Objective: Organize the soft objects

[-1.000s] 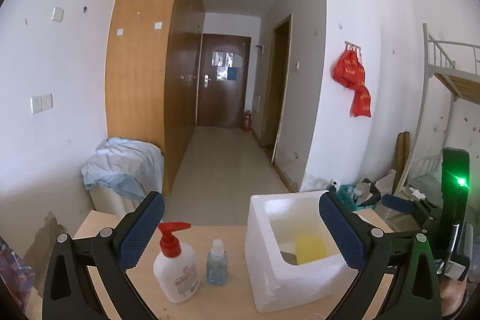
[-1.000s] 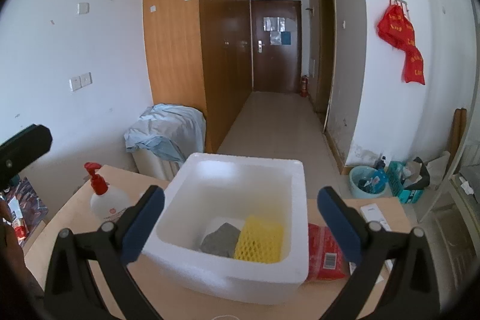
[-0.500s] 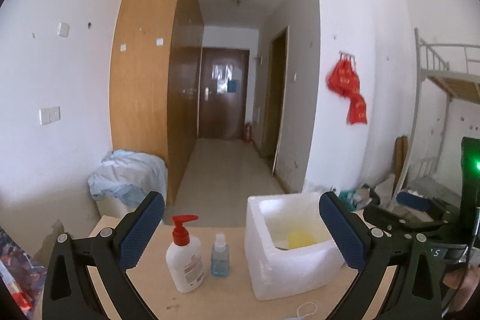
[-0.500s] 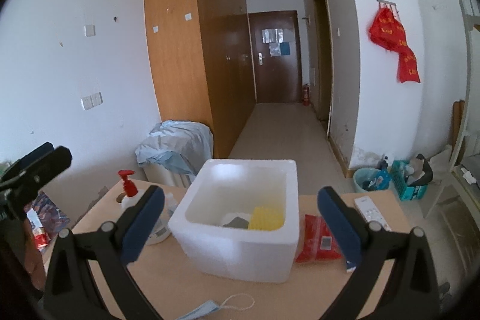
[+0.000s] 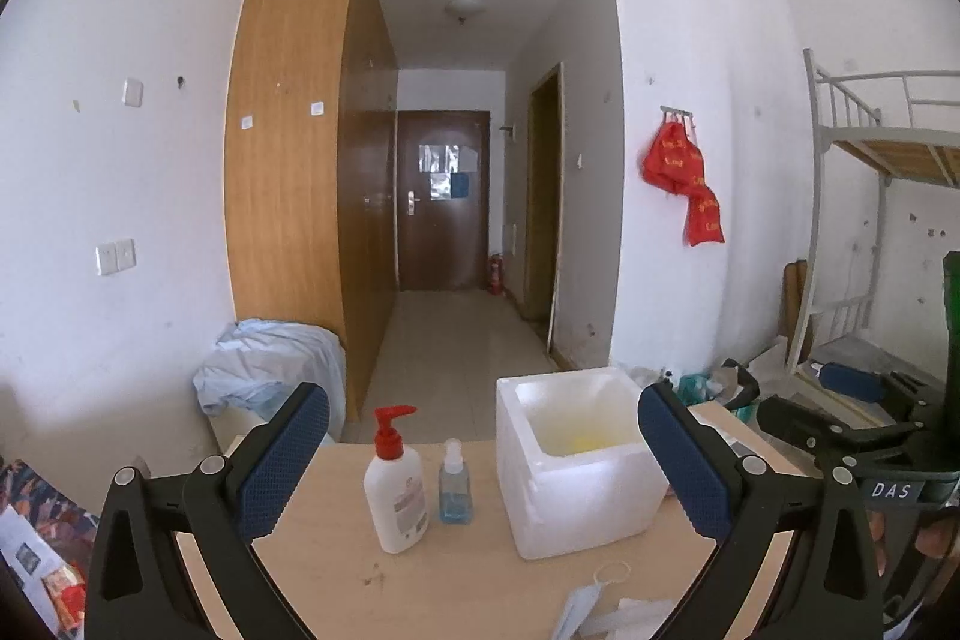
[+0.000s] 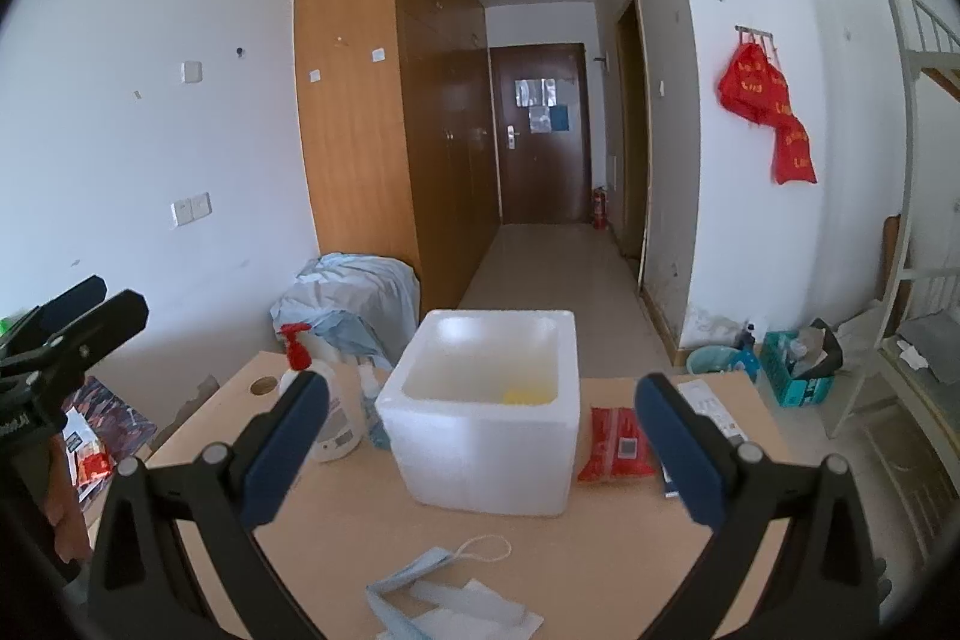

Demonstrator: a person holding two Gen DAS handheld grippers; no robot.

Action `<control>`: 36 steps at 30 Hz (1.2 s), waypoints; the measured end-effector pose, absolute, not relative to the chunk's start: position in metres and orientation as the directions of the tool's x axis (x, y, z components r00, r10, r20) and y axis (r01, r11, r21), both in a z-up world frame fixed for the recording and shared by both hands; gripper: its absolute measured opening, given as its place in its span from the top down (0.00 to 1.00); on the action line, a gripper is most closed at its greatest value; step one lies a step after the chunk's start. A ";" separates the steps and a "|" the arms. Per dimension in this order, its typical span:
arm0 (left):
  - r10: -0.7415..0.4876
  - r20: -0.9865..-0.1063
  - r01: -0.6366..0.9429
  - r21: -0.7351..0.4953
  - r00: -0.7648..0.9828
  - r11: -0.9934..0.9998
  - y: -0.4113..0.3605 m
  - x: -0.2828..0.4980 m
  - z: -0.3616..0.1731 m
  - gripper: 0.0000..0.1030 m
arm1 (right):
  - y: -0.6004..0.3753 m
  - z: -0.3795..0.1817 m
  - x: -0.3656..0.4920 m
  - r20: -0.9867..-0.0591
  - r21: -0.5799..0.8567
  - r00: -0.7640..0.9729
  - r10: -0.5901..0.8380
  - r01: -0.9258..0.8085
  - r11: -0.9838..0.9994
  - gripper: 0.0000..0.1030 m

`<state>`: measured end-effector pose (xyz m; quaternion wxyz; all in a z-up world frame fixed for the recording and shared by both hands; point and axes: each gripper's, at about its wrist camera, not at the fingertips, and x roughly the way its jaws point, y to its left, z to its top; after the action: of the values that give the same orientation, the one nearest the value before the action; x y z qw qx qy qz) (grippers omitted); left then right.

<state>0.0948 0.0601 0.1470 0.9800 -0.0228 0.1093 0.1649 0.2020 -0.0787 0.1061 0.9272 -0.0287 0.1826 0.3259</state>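
Blue face mask point(image 6: 414, 574) crumpled flat, white ear loop out | foam box point(image 6: 486, 436) behind | both hand-held grippers wide, empty

Dorm room: bunk bed point(image 5: 864, 148), wardrobe point(image 5: 300, 160), entry door point(image 5: 443, 199).

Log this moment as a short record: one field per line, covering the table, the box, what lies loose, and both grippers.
table: light wooden top
box: white foam box, open top, standing near the table's middle
in box: something yellow low inside; the rest is hidden by the wall
loose soft items: blue face mask and white sheets on the near edge
beside box: red packet on one side, pump bottle and small blue bottle on the other
left gripper: open, empty, above the table
right gripper: open, empty, facing the box
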 end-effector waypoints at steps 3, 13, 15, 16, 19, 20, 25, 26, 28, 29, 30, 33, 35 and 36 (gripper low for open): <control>0.319 -0.208 -0.327 -0.007 0.925 0.945 0.055 0.082 0.144 0.00 | -0.086 0.103 0.192 -0.349 0.063 0.727 0.591 -0.611 0.789 0.00; 0.277 -0.175 -0.286 -0.028 0.945 0.958 0.036 0.037 0.124 0.00 | -0.108 0.080 0.157 -0.330 0.060 0.735 0.593 -0.610 0.790 0.00; 0.271 -0.165 -0.279 -0.029 0.948 0.960 0.032 0.030 0.117 0.00 | -0.110 0.074 0.150 -0.323 0.043 0.745 0.584 -0.605 0.795 0.00; 0.281 -0.160 -0.288 -0.020 0.946 0.957 0.029 0.027 0.112 0.00 | -0.111 0.072 0.147 -0.320 0.040 0.748 0.582 -0.603 0.797 0.00; 0.296 -0.138 -0.301 -0.013 0.945 0.954 0.025 0.020 0.100 0.00 | -0.117 0.063 0.138 -0.311 0.051 0.746 0.589 -0.606 0.794 0.00; 0.291 -0.139 -0.297 -0.020 0.947 0.955 0.025 0.018 0.097 0.00 | -0.118 0.059 0.136 -0.311 0.055 0.743 0.593 -0.609 0.791 0.00; 0.222 -0.168 -0.234 -0.057 0.960 0.971 0.025 0.018 0.074 0.00 | -0.125 0.045 0.125 -0.302 0.054 0.752 0.586 -0.600 0.798 0.00; 0.213 -0.174 -0.226 -0.059 0.961 0.972 0.025 0.019 0.071 0.00 | -0.127 0.041 0.125 -0.302 0.070 0.750 0.588 -0.598 0.799 0.00; 0.207 -0.186 -0.220 -0.048 0.960 0.974 0.023 0.022 0.060 0.00 | -0.129 0.035 0.126 -0.310 0.100 0.740 0.597 -0.599 0.794 0.00; 0.212 -0.188 -0.223 -0.041 0.959 0.974 0.022 0.023 0.055 0.00 | -0.129 0.032 0.127 -0.318 0.115 0.733 0.601 -0.599 0.792 0.00; 0.216 -0.190 -0.227 -0.037 0.958 0.973 0.022 0.023 0.052 0.00 | -0.129 0.028 0.128 -0.325 0.128 0.729 0.603 -0.598 0.791 0.00; 0.209 -0.205 -0.222 -0.043 0.956 0.974 0.025 0.025 0.039 0.00 | -0.127 0.020 0.126 -0.336 0.116 0.733 0.591 -0.591 0.798 0.00; 0.206 -0.218 -0.221 -0.051 0.954 0.974 0.028 0.026 0.033 0.00 | -0.125 0.014 0.123 -0.342 0.096 0.739 0.580 -0.586 0.804 0.00; 0.198 -0.226 -0.215 -0.055 0.954 0.975 0.029 0.027 0.030 0.00 | -0.126 0.011 0.122 -0.345 0.093 0.739 0.578 -0.586 0.805 0.00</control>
<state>0.0269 0.0291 0.0295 0.9876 -0.0396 0.1100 0.1047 0.1216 -0.1260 0.0111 0.9325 -0.0109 0.1814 0.3121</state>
